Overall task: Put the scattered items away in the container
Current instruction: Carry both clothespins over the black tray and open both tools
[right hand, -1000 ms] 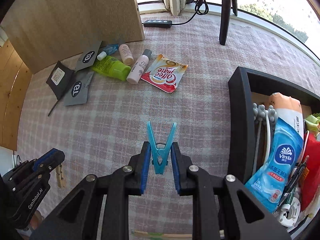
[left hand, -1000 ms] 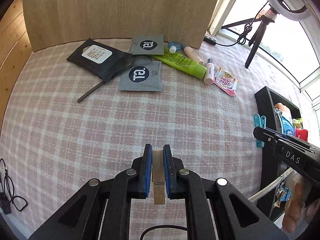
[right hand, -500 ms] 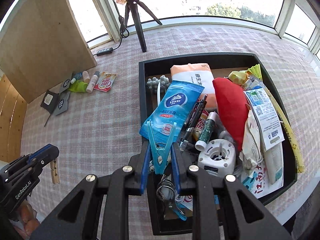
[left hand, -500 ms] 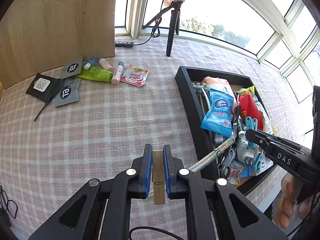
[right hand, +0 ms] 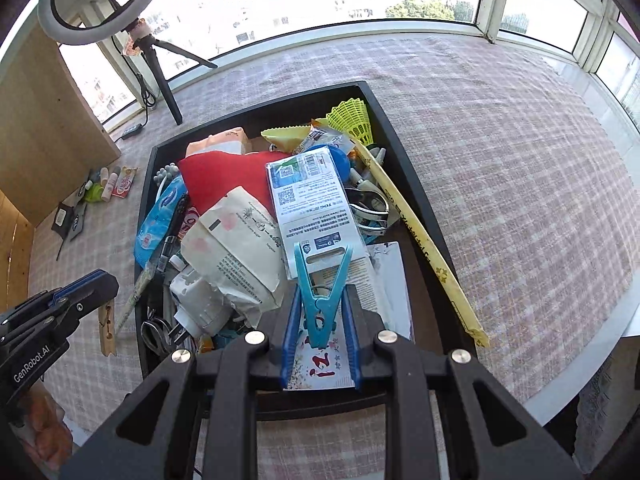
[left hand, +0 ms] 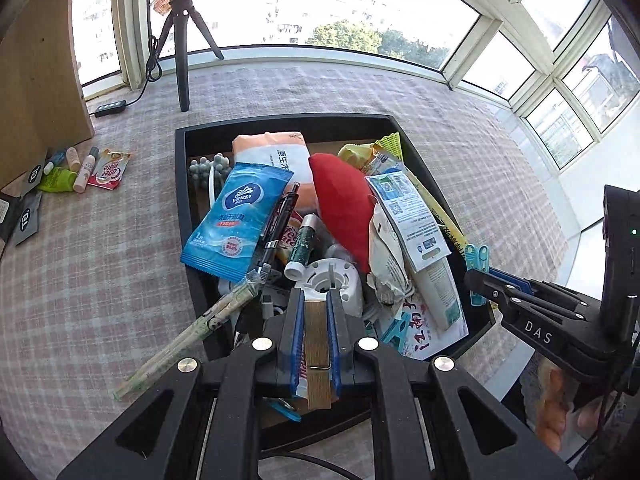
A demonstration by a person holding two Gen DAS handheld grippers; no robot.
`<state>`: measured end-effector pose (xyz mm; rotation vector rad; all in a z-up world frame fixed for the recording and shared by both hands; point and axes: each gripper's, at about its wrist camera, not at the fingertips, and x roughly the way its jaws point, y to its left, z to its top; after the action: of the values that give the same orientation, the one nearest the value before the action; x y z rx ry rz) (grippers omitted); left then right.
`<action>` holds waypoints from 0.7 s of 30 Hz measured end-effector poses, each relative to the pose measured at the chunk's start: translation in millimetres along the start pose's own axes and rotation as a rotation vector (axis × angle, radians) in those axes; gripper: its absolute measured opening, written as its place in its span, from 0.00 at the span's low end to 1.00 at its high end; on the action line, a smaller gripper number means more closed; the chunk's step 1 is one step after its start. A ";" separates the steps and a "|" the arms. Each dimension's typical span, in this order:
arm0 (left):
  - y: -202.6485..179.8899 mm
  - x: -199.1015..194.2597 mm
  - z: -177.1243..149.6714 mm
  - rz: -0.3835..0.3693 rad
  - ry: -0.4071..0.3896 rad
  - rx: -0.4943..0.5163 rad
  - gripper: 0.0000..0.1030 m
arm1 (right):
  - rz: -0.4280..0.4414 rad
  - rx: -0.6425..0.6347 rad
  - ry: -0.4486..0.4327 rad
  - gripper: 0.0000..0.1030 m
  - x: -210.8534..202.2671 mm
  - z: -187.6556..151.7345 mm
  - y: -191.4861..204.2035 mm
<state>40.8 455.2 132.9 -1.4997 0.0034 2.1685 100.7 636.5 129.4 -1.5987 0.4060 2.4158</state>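
Far left of the left gripper (left hand: 316,320), small bottles and sachets (left hand: 80,168) are seen still scattered on the checked cloth (left hand: 100,264), well apart from the black container (left hand: 182,184). Nearer, just left of it, a wrapped chopstick pair (left hand: 188,336) is propped over the container's left wall.

The left gripper is clenched on a wooden clothespeg (left hand: 317,344), pads pressed on both sides, peg upright btwn them; it's held above the container's near-left part, w/ a white round gadget (left hand: 332,280) just ahead of the tips. Further ahead, a blue wipes pack (left hand: 238,220) and a red pouch (left hand: 344,208) are piled inside.

To the right, the right gripper (right hand: 320,320) is clamped on a blue plastic clothespeg (right hand: 322,296), its two legs splayed fwd past the fingertips. It's held over the container's near-middle, above a white leaflet (right hand: 376,276); a barcode-labelled packet (right hand: 312,196) lies just ahead. Right of it, a long yellow wrapped stick (right hand: 420,240) is laid along the container's right wall, w/ a yellow-green shuttlecock (right hand: 352,116) at the far end.
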 end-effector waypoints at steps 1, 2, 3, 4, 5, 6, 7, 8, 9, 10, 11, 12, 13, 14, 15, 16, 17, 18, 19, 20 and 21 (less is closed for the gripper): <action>-7.8 3.9 -1.0 -0.005 0.007 0.009 0.10 | -0.003 0.004 0.005 0.20 2.0 -1.2 -7.9; -16.0 8.0 -2.8 -0.010 0.014 0.018 0.10 | -0.005 0.007 0.012 0.20 4.4 -2.6 -14.8; -23.7 12.5 -4.7 -0.013 0.023 0.028 0.10 | -0.008 0.007 0.019 0.20 6.8 -3.1 -21.8; -30.1 16.5 -6.4 -0.014 0.032 0.035 0.10 | -0.009 0.007 0.024 0.20 9.1 -3.9 -27.8; -36.4 20.7 -8.3 -0.016 0.041 0.043 0.10 | -0.010 0.007 0.029 0.20 11.4 -4.6 -33.1; -42.5 24.7 -10.1 -0.016 0.049 0.052 0.10 | -0.010 0.010 0.033 0.20 13.3 -5.4 -37.8; -47.3 28.1 -11.3 -0.013 0.055 0.058 0.10 | -0.009 0.012 0.037 0.20 15.1 -5.9 -42.0; -51.9 31.1 -12.4 -0.012 0.060 0.064 0.10 | -0.010 0.013 0.040 0.20 16.5 -6.3 -45.4; -55.7 33.6 -13.0 -0.012 0.064 0.068 0.10 | -0.011 0.013 0.042 0.20 17.6 -6.7 -48.4; -58.5 35.7 -13.0 -0.012 0.066 0.070 0.10 | -0.011 0.012 0.045 0.20 18.8 -6.8 -51.2; -61.2 37.4 -12.9 -0.012 0.067 0.073 0.10 | -0.012 0.011 0.049 0.20 20.0 -6.8 -53.5; -63.4 39.0 -12.4 -0.016 0.072 0.075 0.10 | -0.012 0.008 0.052 0.20 21.0 -6.7 -55.3; -64.0 41.2 -11.2 -0.015 0.075 0.066 0.11 | -0.008 0.002 0.052 0.20 21.5 -6.5 -56.3; -64.2 42.3 -10.9 -0.015 0.078 0.059 0.18 | -0.005 -0.009 0.050 0.21 21.2 -6.2 -56.5; -64.0 42.5 -10.8 -0.018 0.078 0.054 0.27 | -0.011 -0.018 0.053 0.27 21.4 -5.7 -56.6; -63.7 41.7 -11.1 -0.016 0.069 0.049 0.30 | -0.016 -0.021 0.052 0.33 20.8 -5.2 -56.8; -63.3 40.9 -11.3 -0.009 0.062 0.049 0.31 | -0.013 -0.024 0.044 0.34 19.3 -4.8 -57.0; -62.5 40.1 -11.5 -0.003 0.058 0.051 0.31 | -0.009 -0.025 0.037 0.34 17.9 -4.2 -56.8; -60.4 39.2 -12.0 0.003 0.053 0.047 0.31 | -0.004 -0.025 0.036 0.35 16.9 -3.4 -56.6; -57.8 37.9 -12.5 0.004 0.050 0.044 0.31 | 0.002 -0.024 0.034 0.35 16.3 -2.7 -56.3; -55.3 36.9 -13.0 0.006 0.048 0.044 0.31 | 0.005 -0.024 0.032 0.35 15.7 -2.1 -55.4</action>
<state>64.4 514.6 110.5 -1.5288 0.0715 2.1231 114.6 688.2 108.1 -1.6497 0.3878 2.4110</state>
